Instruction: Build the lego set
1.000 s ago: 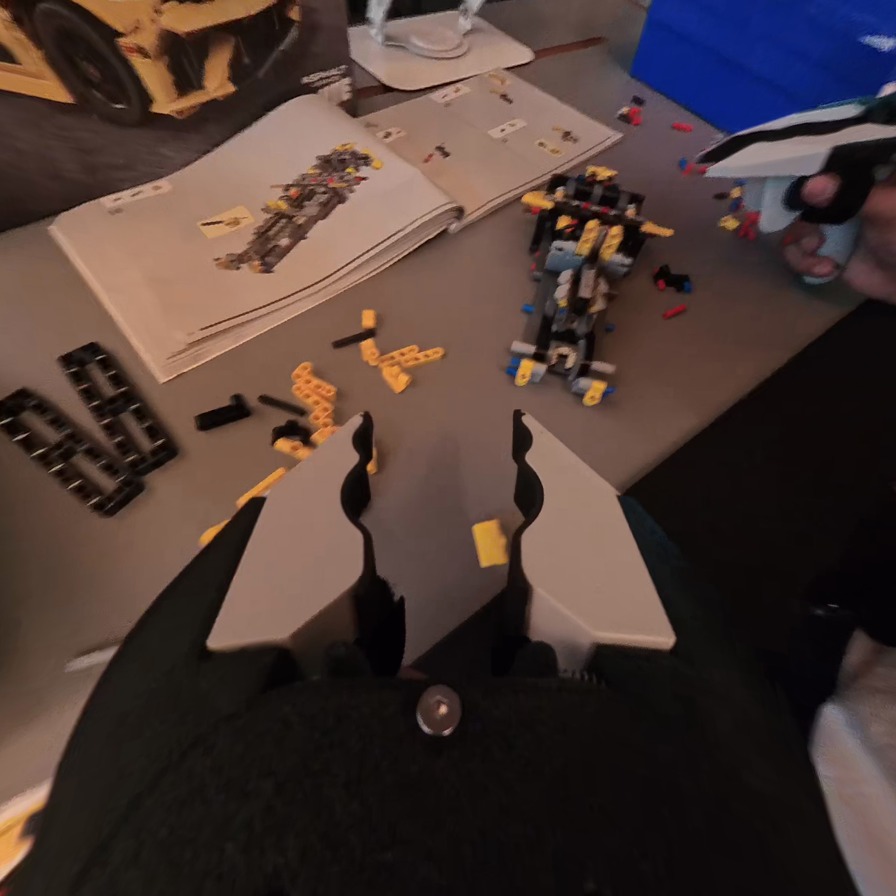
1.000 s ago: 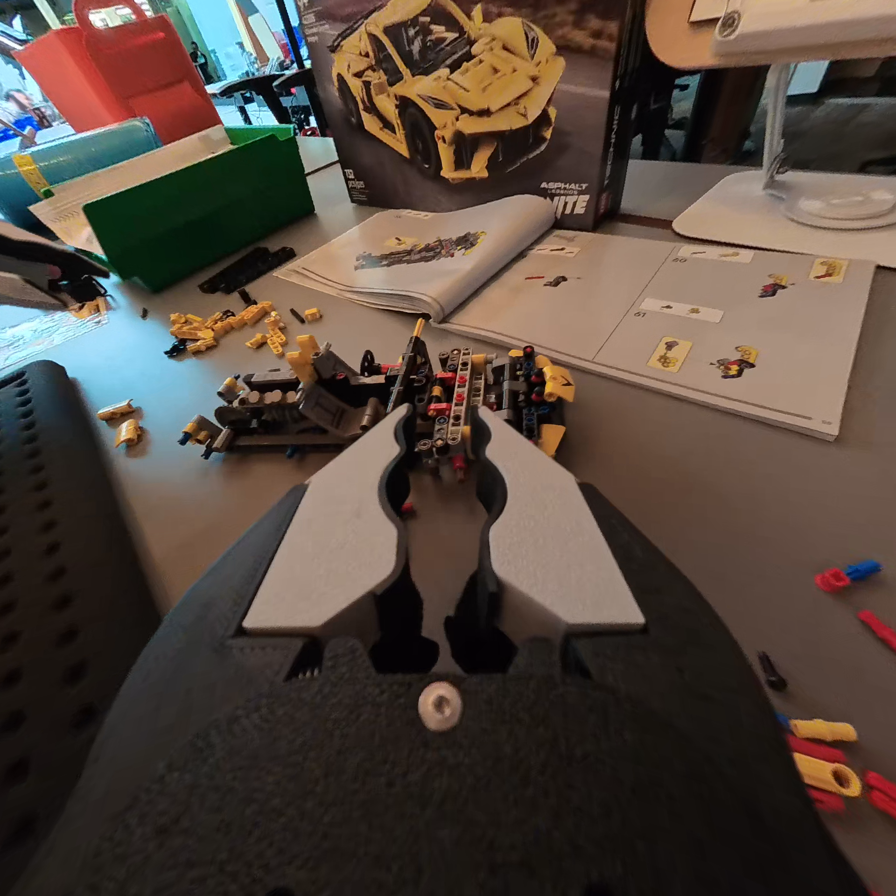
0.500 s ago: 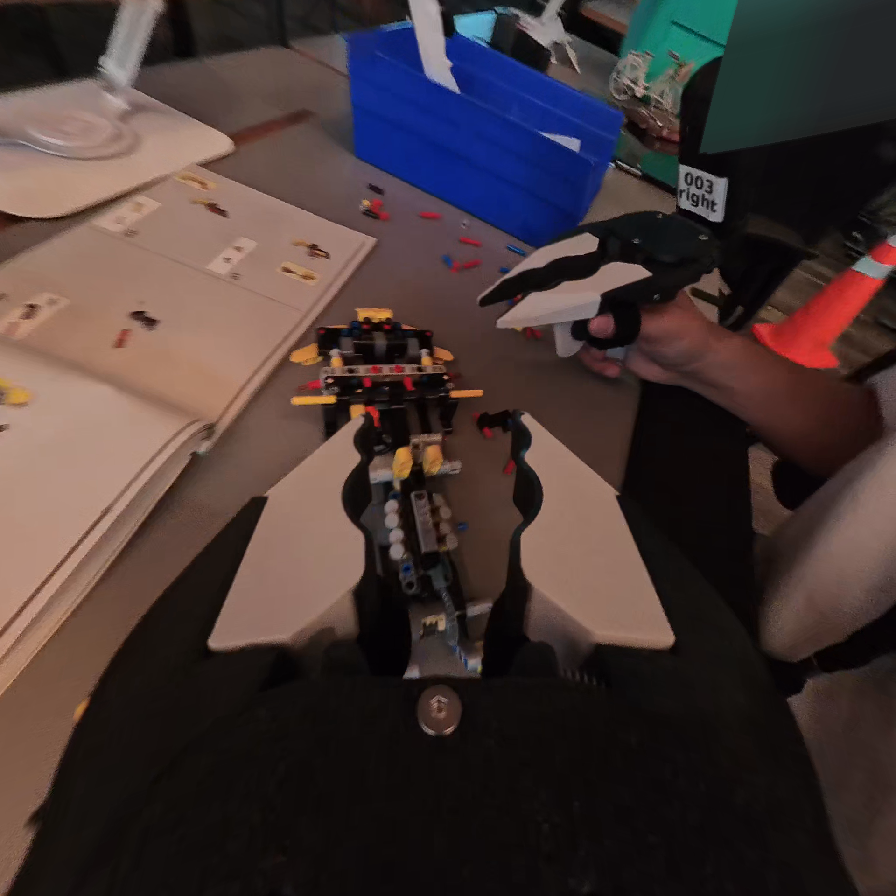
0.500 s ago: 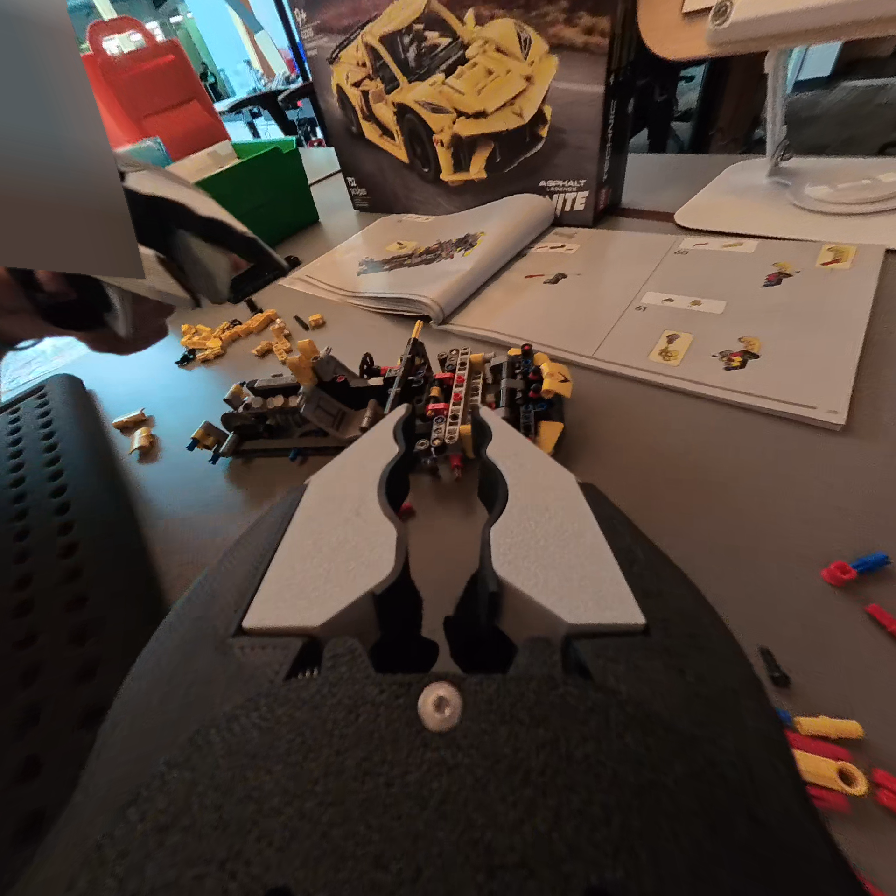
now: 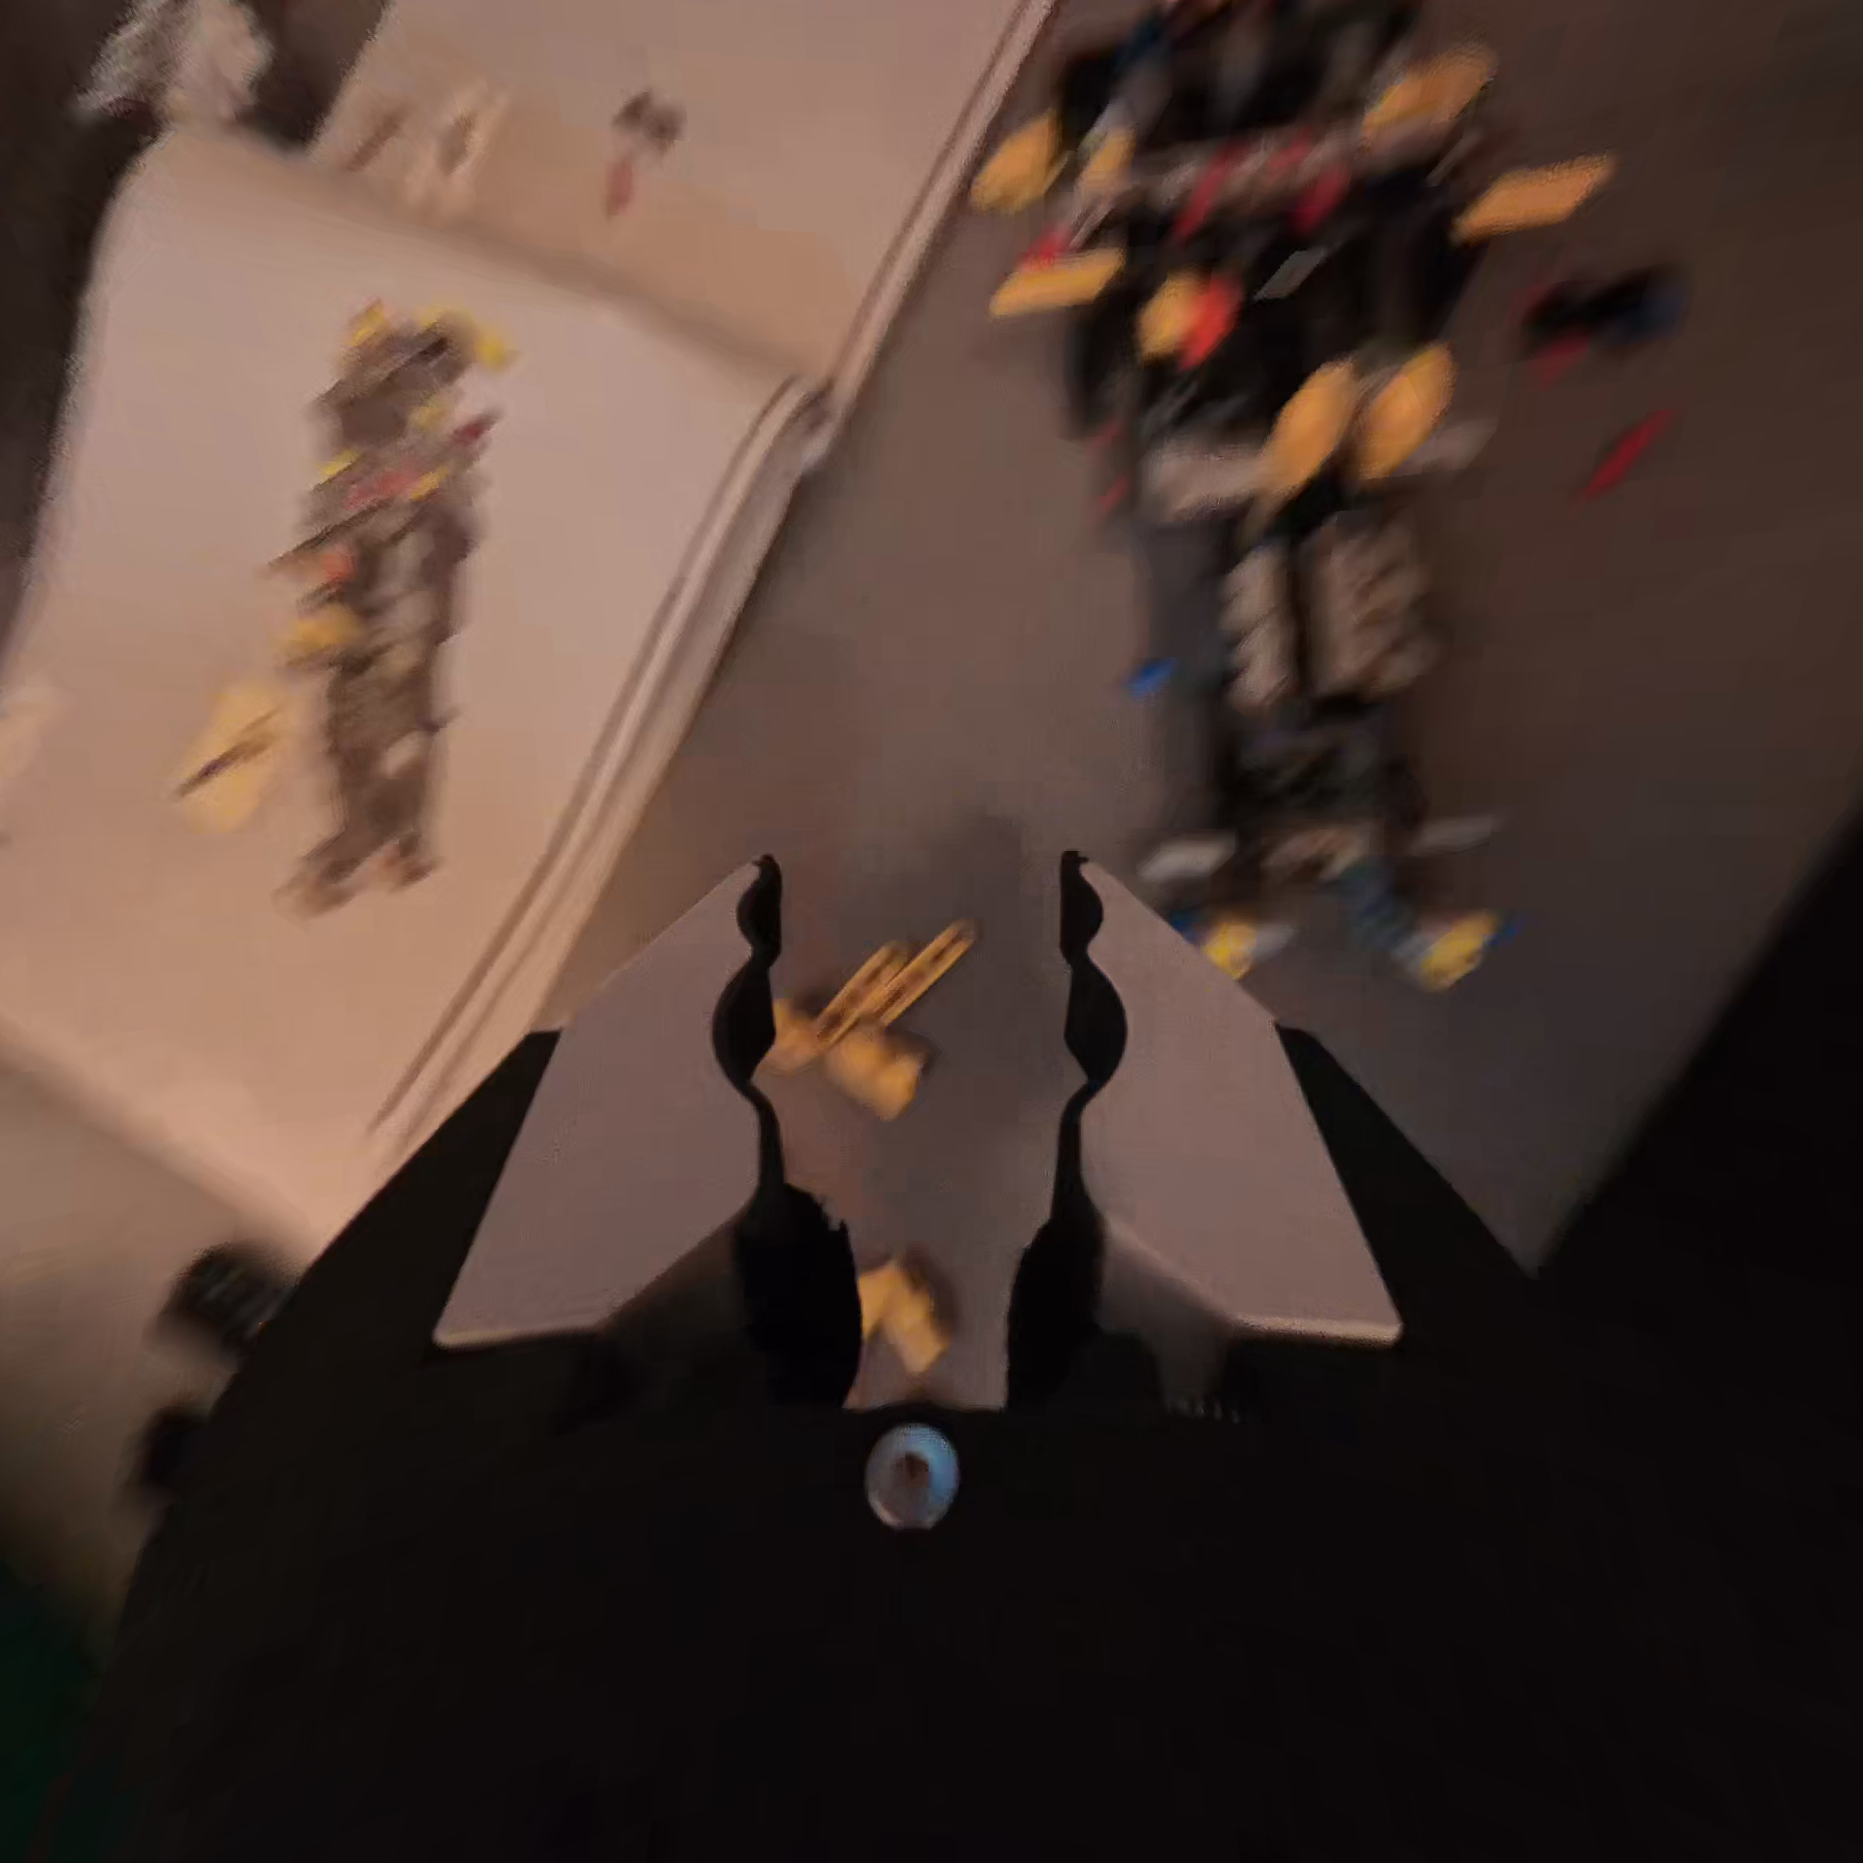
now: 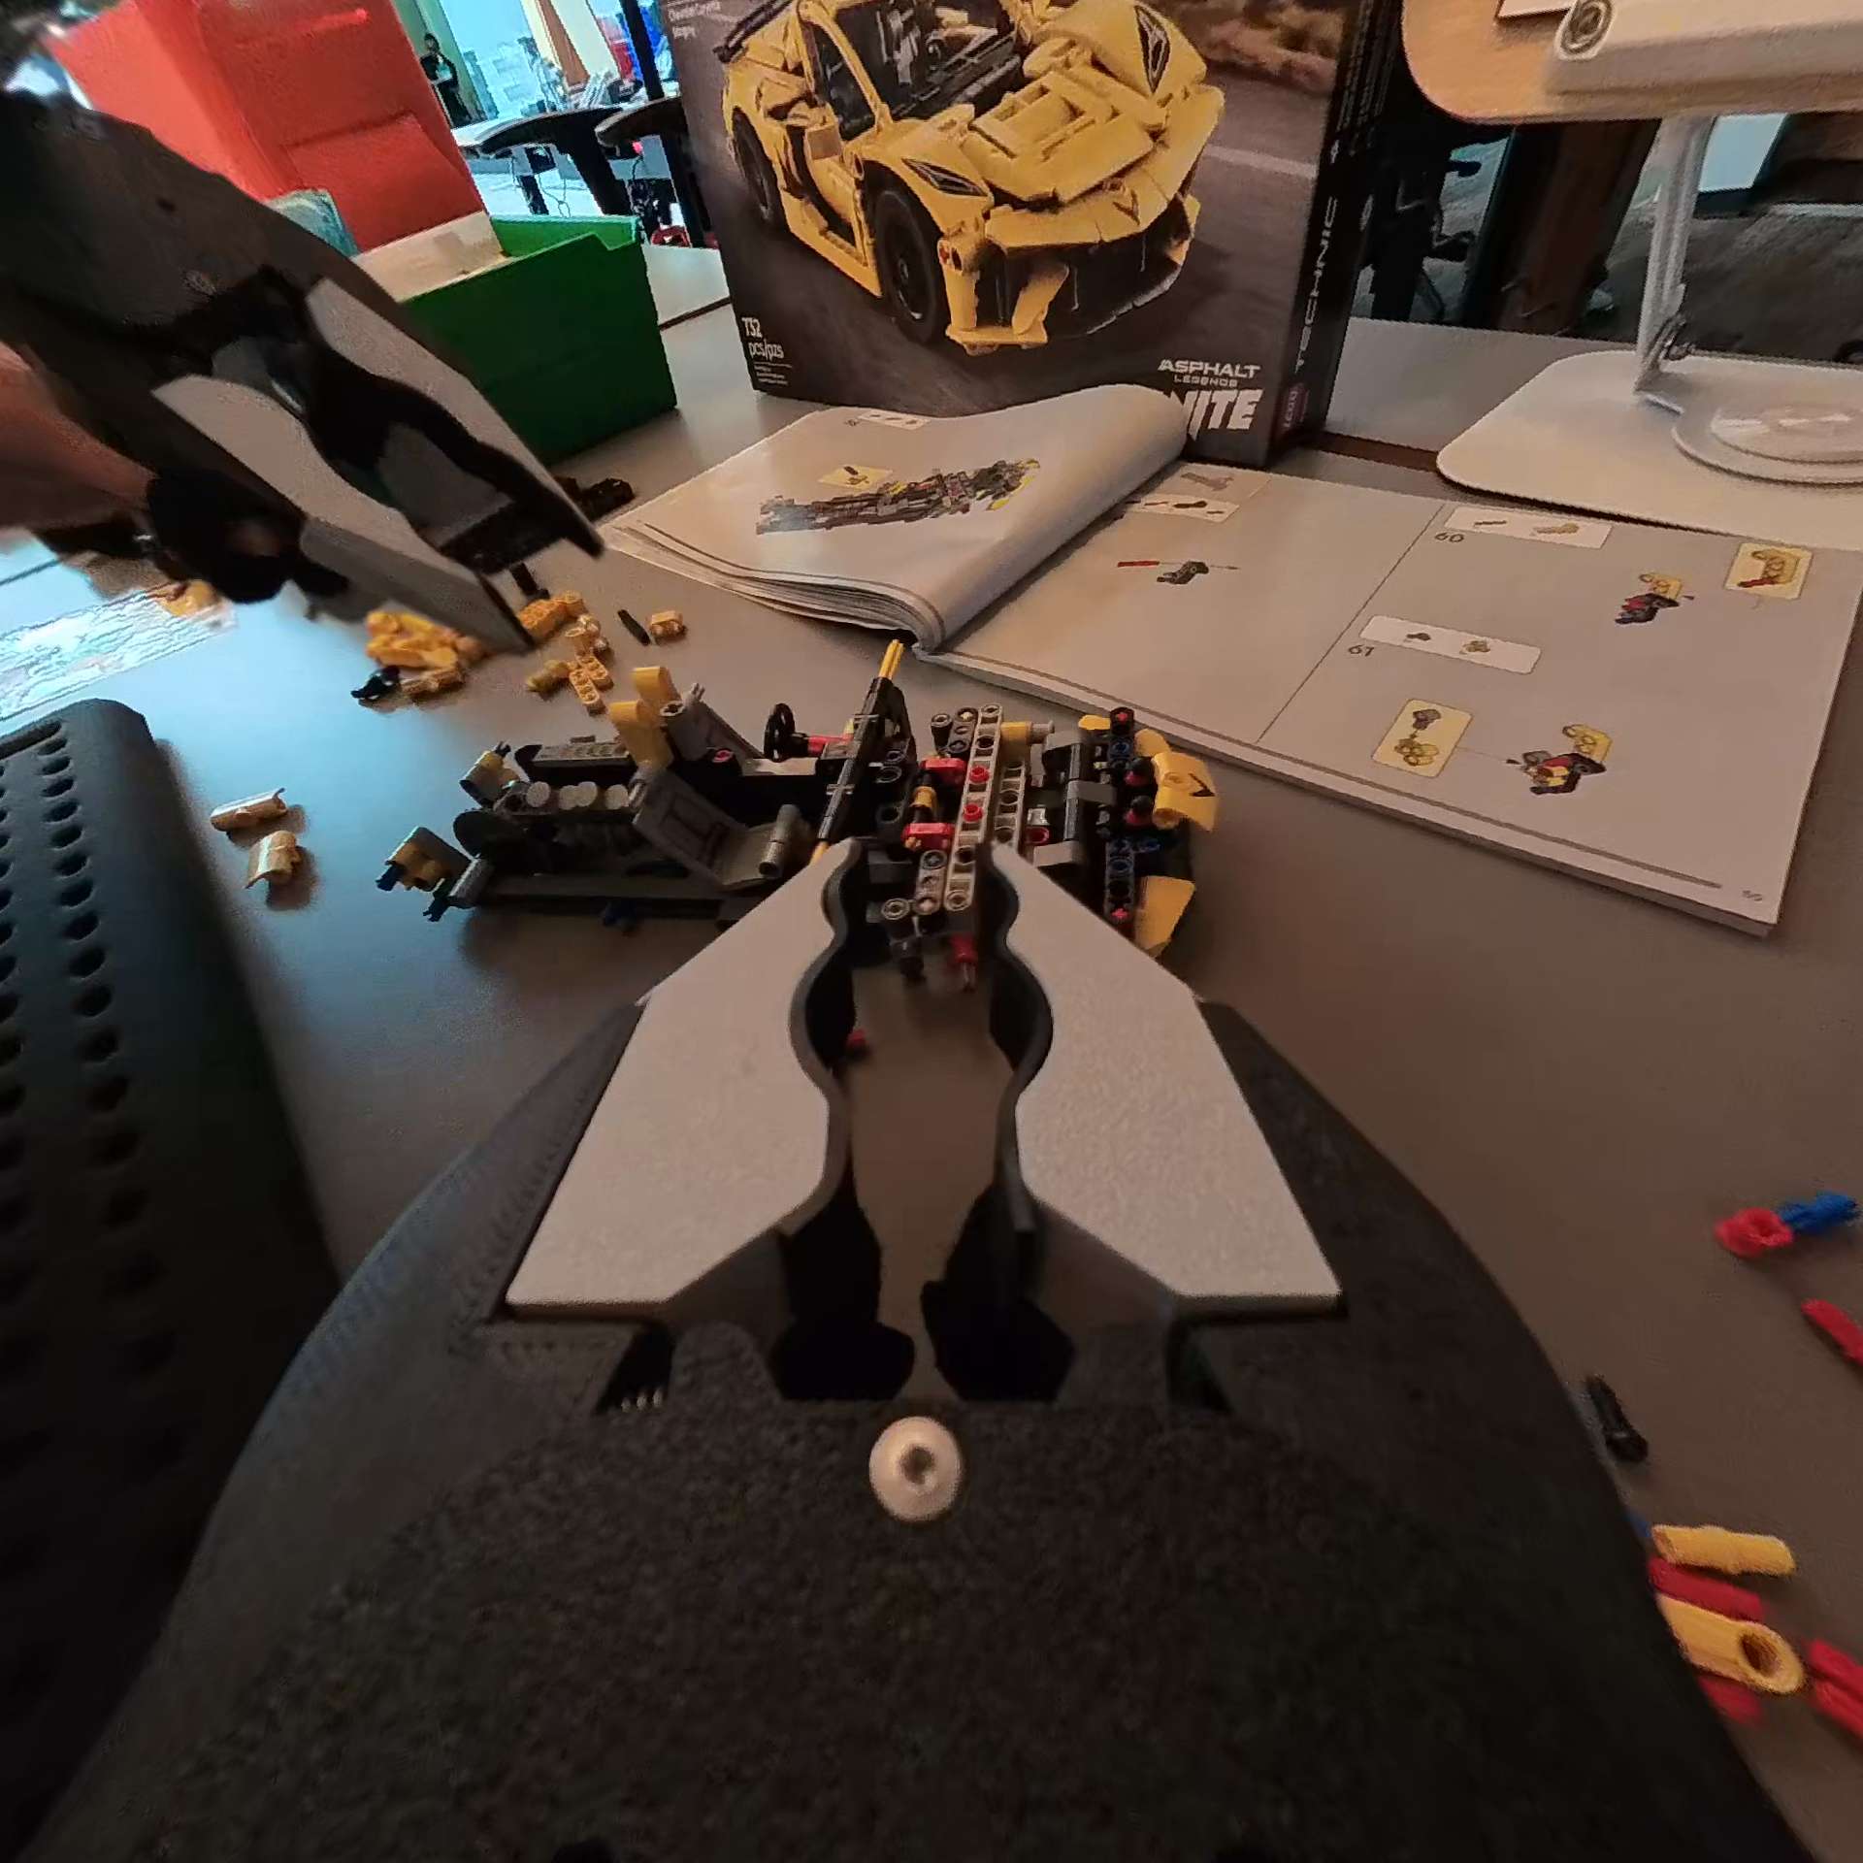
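The part-built black, grey and yellow car chassis [image 6: 806, 806] lies on the grey table; it is blurred in the left wrist view [image 5: 1300, 524]. My right gripper [image 6: 922, 867] is open and empty, low in front of the chassis, its tips on either side of a grey beam without clamping it. My left gripper [image 5: 917, 877] is open and empty above loose yellow pieces [image 5: 867, 1018]. In the right wrist view it [image 6: 554, 590] hangs tilted over the yellow pile [image 6: 444, 645] left of the chassis. The left wrist view is motion-blurred.
The open instruction booklet [image 6: 1311, 655] lies behind the chassis, with the set's box [image 6: 1008, 202] upright behind it. A green bin [image 6: 544, 333] stands at back left, a white lamp base [image 6: 1663, 444] at back right. Red, yellow and blue pins [image 6: 1734, 1633] lie at right. A black perforated surface [image 6: 101, 1008] is at left. There is about 20 centimeters between the tips of the two grippers.
My left gripper has swung from over the chassis back left to above the yellow pieces by the booklet, still open. My right gripper has stayed in place.
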{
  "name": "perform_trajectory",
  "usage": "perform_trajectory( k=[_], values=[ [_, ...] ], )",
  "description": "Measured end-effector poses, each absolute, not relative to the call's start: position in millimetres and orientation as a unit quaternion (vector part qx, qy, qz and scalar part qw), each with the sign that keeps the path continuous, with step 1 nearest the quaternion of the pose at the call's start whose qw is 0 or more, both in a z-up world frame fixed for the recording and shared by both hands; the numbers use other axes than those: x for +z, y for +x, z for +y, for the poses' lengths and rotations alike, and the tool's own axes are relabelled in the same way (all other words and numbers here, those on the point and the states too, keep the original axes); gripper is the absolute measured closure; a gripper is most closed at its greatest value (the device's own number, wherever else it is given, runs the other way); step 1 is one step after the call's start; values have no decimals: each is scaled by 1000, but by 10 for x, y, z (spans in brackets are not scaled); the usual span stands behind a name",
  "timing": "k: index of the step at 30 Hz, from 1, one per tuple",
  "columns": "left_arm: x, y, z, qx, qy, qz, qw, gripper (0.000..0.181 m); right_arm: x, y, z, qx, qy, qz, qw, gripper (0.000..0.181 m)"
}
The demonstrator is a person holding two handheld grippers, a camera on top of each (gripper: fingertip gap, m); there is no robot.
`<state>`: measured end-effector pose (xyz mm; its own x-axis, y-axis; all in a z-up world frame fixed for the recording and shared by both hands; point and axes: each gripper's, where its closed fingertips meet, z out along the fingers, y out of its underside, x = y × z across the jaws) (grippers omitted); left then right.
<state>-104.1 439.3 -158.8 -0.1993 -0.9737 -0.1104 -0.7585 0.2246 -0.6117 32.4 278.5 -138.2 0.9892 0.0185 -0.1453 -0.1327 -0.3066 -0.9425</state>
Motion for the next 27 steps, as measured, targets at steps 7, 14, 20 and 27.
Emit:
perform_trajectory(
  k=[7, 14, 20, 27],
  values=[
    [-1948, -1569, 5076, -117, -570, 775, 245, 124, -1422, 302, 2796, 68, -811, 33, 580, 163],
    [-2050, -1605, 5178, -185, -594, 757, 200, 124, -1471, 344, 2817, 55, -819, 34, 570, 165],
    [-2059, -1588, 5170, -221, -602, 743, 191, 148, -1509, 327, 2837, 48, -826, 24, 561, 166],
    [-1614, -1418, 4938, -259, -567, 740, 251, 148, -1451, 322, 2828, 47, -818, 22, 573, 167]
  ],
)
